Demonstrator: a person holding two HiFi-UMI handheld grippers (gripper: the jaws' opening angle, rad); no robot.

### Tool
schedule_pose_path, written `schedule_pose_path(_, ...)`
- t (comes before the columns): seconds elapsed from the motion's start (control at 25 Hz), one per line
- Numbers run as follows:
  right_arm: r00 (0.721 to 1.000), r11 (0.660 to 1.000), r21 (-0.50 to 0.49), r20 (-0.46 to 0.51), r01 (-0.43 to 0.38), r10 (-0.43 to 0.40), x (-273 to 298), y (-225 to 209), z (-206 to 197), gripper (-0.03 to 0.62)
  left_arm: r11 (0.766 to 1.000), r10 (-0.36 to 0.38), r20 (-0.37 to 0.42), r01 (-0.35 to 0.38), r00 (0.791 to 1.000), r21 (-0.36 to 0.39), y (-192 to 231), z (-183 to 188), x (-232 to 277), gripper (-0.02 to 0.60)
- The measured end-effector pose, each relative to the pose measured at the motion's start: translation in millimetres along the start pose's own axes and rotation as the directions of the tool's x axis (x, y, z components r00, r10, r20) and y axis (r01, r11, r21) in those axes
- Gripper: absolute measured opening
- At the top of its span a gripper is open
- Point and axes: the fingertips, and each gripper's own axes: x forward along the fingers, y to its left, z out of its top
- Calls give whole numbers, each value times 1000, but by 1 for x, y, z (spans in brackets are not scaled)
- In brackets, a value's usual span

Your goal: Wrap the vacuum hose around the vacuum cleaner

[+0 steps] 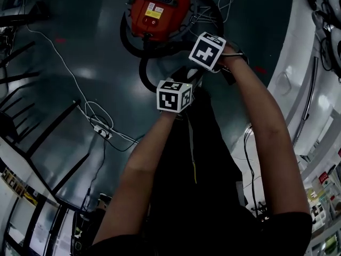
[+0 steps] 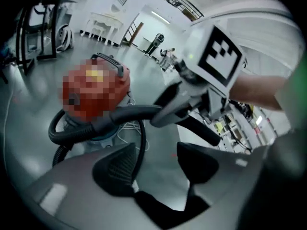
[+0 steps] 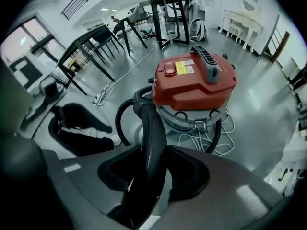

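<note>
One hold only: my right claw (image 3: 153, 171) clenches the hose (image 3: 148, 123), left claw (image 2: 156, 164) released; it may spring off the vacuum cleaner (image 3: 194, 83).

The vacuum cleaner (image 3: 194, 83) stands upright on the grey floor (image 3: 261, 111): a red top housing with a dark grey carry handle and yellow and white labels, set on a grey metal drum with a clasp at its front. The black vacuum hose (image 3: 153, 138) leaves the drum low down and curves close round part of its base, ribbed along that stretch. It then loops out beside the drum, where a thicker, smooth section lifts off the floor
</note>
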Motion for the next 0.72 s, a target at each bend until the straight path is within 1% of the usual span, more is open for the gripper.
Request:
schedule_pose_path(0.12,1000,999,-52,-25,0,-1,-5,2,-11,172,997,59,44,-60,997,39,25,25,-11,275)
schedule_pose_path(0.2,1000,996,-94,-21,-8,6,-10,2,-15,173,991,80,54,-85,995,106,33,39,-15,282)
schedule_pose_path(0.28,1000,991,-128,-15,-24,22,-16,1,-20,176,977,82,38,-88,996,193,33,49,-13,301)
schedule_pose_path(0.32,999,989,-146,-17,-31,28,-20,0,-23,176,967,78,25,-81,997,240,31,52,-10,318)
schedule_pose_path(0.4,999,982,-186,-27,-42,38,-27,-3,-29,178,940,67,-9,-60,998,335,26,56,-4,330)
schedule_pose_path(0.52,997,966,-249,-51,-67,56,-38,-6,-39,179,887,51,-76,-10,996,462,17,58,10,350)
schedule_pose_path(0.6,995,954,-288,-72,-83,65,-46,-10,-46,181,860,33,-118,32,992,509,11,63,20,354)
schedule_pose_path(0.72,993,938,-330,-85,-103,79,-56,-15,-52,184,827,11,-182,93,983,555,3,69,34,354)
